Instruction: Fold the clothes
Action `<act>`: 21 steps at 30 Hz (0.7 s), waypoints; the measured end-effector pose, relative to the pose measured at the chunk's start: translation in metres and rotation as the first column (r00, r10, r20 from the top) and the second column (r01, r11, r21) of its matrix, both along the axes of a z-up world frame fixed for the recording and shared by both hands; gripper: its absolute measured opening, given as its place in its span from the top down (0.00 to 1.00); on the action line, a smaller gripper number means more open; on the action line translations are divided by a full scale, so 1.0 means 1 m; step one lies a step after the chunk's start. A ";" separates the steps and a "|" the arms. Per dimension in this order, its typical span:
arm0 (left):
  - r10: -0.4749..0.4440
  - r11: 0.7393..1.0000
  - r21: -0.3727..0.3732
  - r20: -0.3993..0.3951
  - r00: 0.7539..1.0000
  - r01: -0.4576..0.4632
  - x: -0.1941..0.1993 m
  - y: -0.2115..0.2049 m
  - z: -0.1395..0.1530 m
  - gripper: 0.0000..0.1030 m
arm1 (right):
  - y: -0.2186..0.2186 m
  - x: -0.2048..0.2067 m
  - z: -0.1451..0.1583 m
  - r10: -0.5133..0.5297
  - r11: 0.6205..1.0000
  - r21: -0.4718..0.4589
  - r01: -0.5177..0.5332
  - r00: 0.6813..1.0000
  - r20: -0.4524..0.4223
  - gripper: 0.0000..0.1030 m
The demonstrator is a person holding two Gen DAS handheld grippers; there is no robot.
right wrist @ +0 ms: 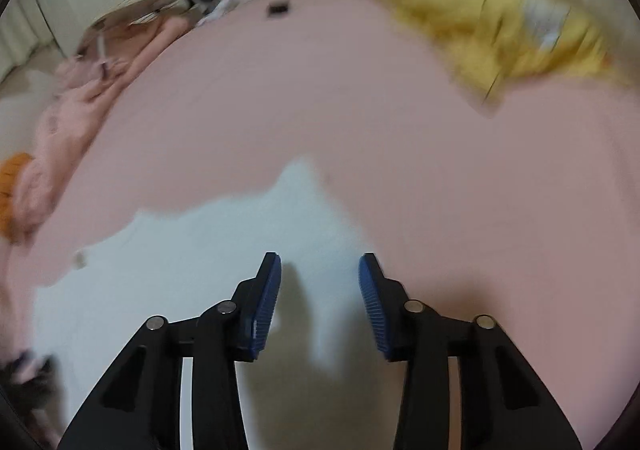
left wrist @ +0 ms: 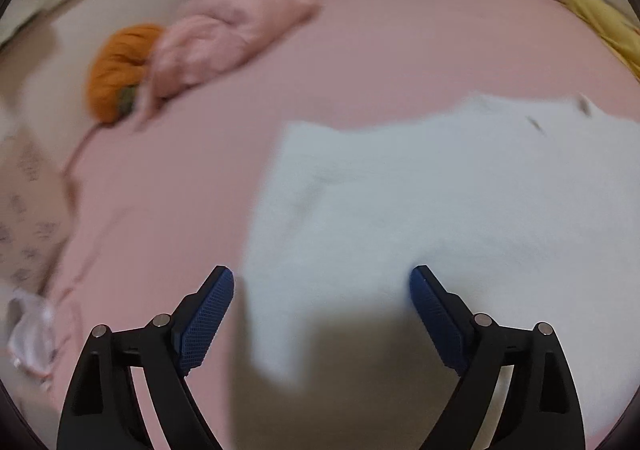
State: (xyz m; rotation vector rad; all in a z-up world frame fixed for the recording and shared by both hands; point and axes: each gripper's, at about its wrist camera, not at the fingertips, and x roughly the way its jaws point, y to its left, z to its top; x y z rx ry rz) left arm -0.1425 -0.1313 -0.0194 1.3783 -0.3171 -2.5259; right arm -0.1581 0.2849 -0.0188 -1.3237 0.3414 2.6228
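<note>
A white garment (left wrist: 420,201) lies spread flat on the pink bedsheet (left wrist: 380,61); both views are blurred. My left gripper (left wrist: 322,278) hangs above the garment's left edge with its blue pads wide apart and nothing between them. In the right wrist view the same white garment (right wrist: 192,262) fills the lower left. My right gripper (right wrist: 320,266) hovers over the garment's right edge, its jaws partly apart and empty, casting a shadow on the cloth.
A crumpled pink garment (left wrist: 240,21) and an orange cloth (left wrist: 116,65) lie at the bed's far left. A yellow garment (right wrist: 492,21) sits at the far right. A small dark object (right wrist: 279,8) rests on the sheet near the far edge. Patterned fabric (left wrist: 28,201) lies at left.
</note>
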 end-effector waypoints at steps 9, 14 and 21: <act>-0.082 0.996 0.021 0.026 0.996 0.081 -0.005 -0.018 -0.013 0.17 | -0.011 -0.007 -0.008 0.102 0.993 0.050 -0.105 0.993 0.059 0.33; 0.072 0.995 -0.067 -0.033 0.997 -0.074 0.023 -0.070 0.023 0.17 | 0.038 0.058 0.068 -0.077 0.992 0.087 0.091 0.985 -0.153 0.32; 0.115 0.947 0.312 -0.097 0.989 -0.079 0.121 -0.106 0.068 0.17 | -0.008 0.159 0.097 0.040 0.988 0.155 -0.001 0.967 -0.251 0.25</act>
